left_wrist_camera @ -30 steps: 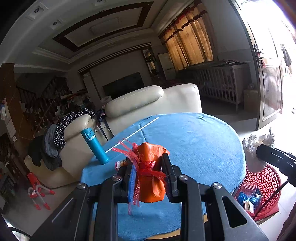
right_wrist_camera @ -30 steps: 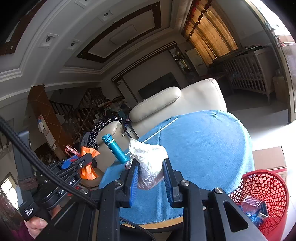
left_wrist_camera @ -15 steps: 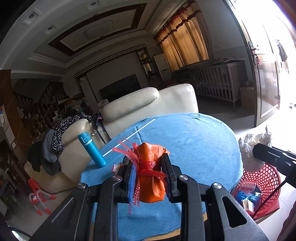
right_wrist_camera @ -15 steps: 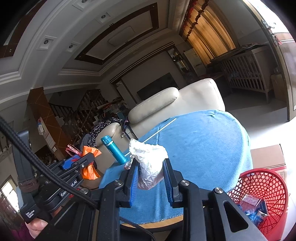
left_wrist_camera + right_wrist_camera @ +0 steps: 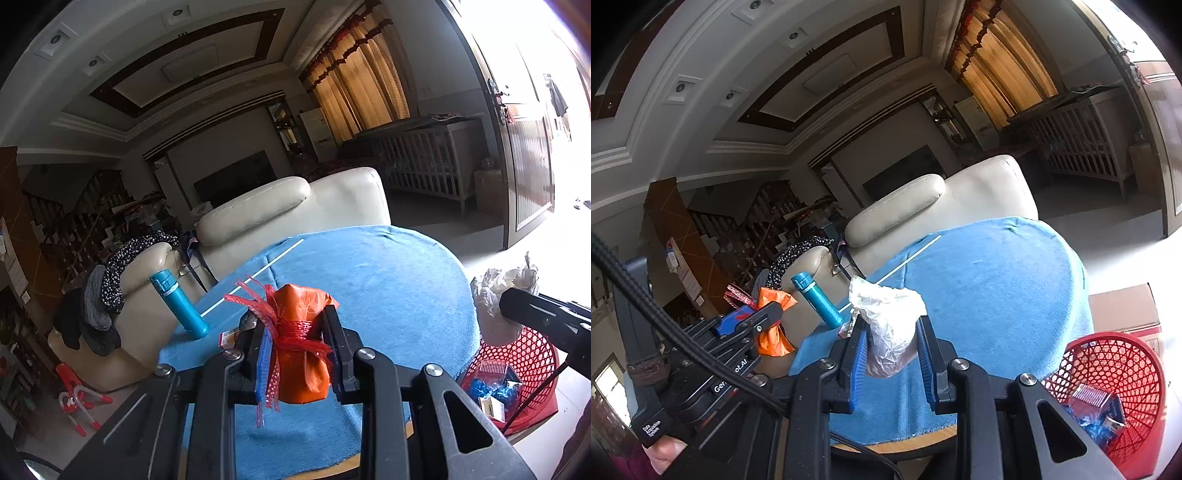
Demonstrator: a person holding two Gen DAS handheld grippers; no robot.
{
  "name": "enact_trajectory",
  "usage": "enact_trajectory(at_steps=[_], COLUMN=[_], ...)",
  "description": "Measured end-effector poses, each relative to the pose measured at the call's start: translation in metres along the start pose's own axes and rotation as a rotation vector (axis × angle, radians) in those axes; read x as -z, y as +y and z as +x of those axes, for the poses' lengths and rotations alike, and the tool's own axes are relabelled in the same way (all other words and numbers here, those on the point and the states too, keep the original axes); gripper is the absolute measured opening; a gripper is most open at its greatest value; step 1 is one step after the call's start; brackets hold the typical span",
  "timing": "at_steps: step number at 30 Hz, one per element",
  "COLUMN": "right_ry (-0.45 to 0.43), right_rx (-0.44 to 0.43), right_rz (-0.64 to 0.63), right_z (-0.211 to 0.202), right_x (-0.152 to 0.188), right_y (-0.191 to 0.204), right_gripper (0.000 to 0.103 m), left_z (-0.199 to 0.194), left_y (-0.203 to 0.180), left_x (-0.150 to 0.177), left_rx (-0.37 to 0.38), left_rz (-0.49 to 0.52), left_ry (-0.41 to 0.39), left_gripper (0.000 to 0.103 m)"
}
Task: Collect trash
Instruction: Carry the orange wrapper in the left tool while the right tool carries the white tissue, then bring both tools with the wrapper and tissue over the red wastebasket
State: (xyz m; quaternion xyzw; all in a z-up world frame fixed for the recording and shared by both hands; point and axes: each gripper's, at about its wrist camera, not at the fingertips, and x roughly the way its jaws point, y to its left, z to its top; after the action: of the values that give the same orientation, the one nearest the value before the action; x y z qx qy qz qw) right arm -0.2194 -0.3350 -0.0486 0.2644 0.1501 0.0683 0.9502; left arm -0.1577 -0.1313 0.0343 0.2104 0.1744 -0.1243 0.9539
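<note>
Both grippers are loaded and held up over the near edge of the round table w/ blue cloth cover (image 5: 388,280). The left gripper (image 5: 295,354) is clenched on an orange plastic packet wrapped in red mesh netting (image 5: 299,354); the netting's frayed ends stick out on the left side and hang below the jaws. The right gripper (image 5: 890,354) is clamped on a crumpled clear plastic bag wad (image 5: 886,325), which bulges up above the pads.

The red plastic mesh basket (image 5: 1115,373) sits on the floor just off the table's right edge, w/ blue wrappers and a small box already inside.

Step, as I read it: pickup done for both items, carry-to-bin in hand. Next move calls for swinging each gripper right and down over the basket rim, then opening the jaws; the right one is nearer, so prob. first.

Remaining on the table: teal cylindrical flask (image 5: 179,304), long white stick (image 5: 264,271), small wrapper by the flask.
</note>
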Motion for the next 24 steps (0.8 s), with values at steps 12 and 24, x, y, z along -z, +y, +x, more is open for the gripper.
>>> enact_trajectory(at_steps=[12,24], right_ry=[-0.005,-0.005], right_rx=[0.028,0.079], right_rz=[0.037,0.075], right_z=[-0.01,-0.023], right_x=[0.0,0.001], right_y=[-0.011,-0.03], right_gripper=[0.028,0.028], left_z=[0.006,0.026], left_y=[-0.012,-0.033], left_x=[-0.004,-0.008], left_rx=[0.03,0.113], left_rz=[0.038,0.059], left_ry=[0.004,0.075], left_gripper=[0.028,0.028])
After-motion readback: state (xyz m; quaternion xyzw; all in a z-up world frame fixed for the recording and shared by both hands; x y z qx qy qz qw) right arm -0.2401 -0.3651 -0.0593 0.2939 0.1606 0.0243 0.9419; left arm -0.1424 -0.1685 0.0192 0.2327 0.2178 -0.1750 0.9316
